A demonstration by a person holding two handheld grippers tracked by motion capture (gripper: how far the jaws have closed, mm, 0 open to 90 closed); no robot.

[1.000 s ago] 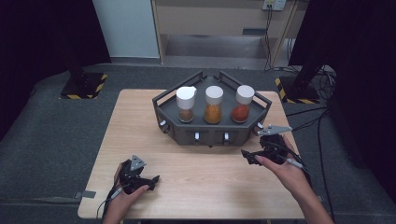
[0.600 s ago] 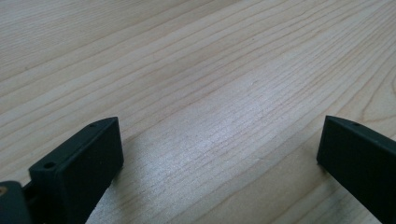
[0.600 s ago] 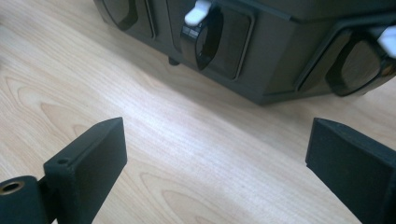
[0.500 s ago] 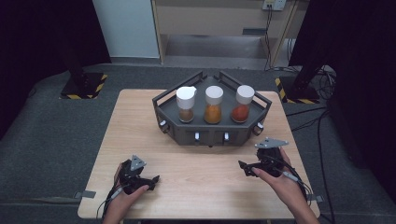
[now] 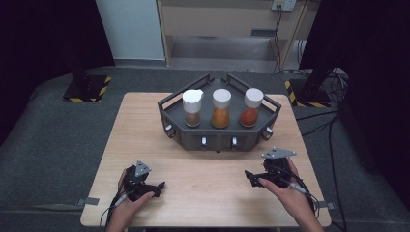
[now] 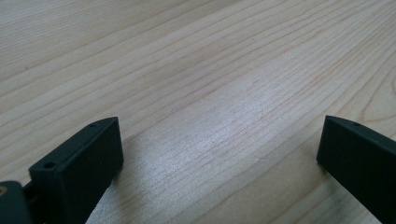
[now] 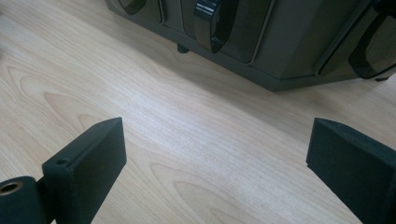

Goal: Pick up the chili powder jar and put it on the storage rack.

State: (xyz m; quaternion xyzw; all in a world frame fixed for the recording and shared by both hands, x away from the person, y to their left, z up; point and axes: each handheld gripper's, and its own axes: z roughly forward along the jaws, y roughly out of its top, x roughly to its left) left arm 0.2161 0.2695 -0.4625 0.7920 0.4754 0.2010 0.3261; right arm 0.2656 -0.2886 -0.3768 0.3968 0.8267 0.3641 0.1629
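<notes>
A dark grey rack stands at the table's far middle with three white-capped jars in it: brown contents at left, orange in the middle, red-orange at right. My left gripper rests near the front left edge, open over bare wood with nothing between its jaws. My right gripper sits low at the front right, in front of the rack, open and holding nothing. The right gripper view has the rack's front wall and a dark knob just ahead.
The light wooden table has bare wood left of the rack and between the two grippers. Dark carpet surrounds it. Cables trail on the floor at right, and a black stand base sits behind the table's right corner.
My right gripper has drawn back from the rack toward the table's near edge and a little left. The left gripper has stayed where it was.
</notes>
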